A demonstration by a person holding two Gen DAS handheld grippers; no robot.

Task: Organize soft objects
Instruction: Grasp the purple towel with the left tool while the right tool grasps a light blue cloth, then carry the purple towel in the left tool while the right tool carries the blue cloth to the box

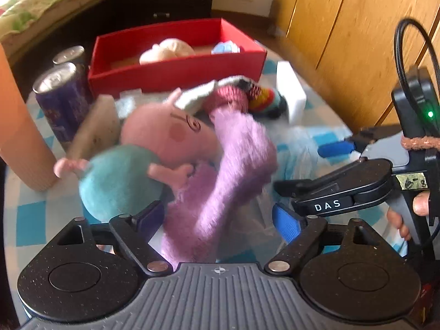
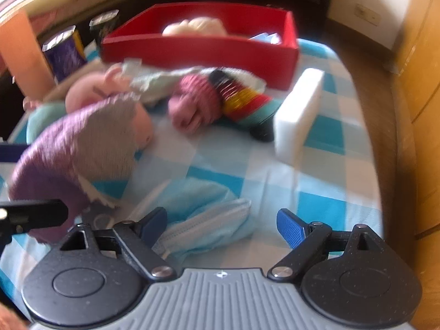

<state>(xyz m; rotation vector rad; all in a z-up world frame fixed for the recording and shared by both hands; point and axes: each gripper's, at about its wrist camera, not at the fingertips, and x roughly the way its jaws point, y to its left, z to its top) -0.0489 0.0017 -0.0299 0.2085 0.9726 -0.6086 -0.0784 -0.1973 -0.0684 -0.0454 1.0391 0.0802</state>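
In the left wrist view my left gripper is open, and a fuzzy purple cloth lies loose between its jaws and drapes over a pink pig plush with a teal body. My right gripper is also open. A crumpled light-blue face mask lies on the checked tablecloth between its fingers, and the pads do not press on it. The purple cloth is on the left of this view. A pink knit sock and a striped sock lie further back. The red box holds a cream plush.
A white foam block stands to the right of the socks. Two drink cans and an orange cylinder stand at the left, with a brown block leaning by the pig. The right gripper is at the right. Wooden cabinet doors are beyond the table.
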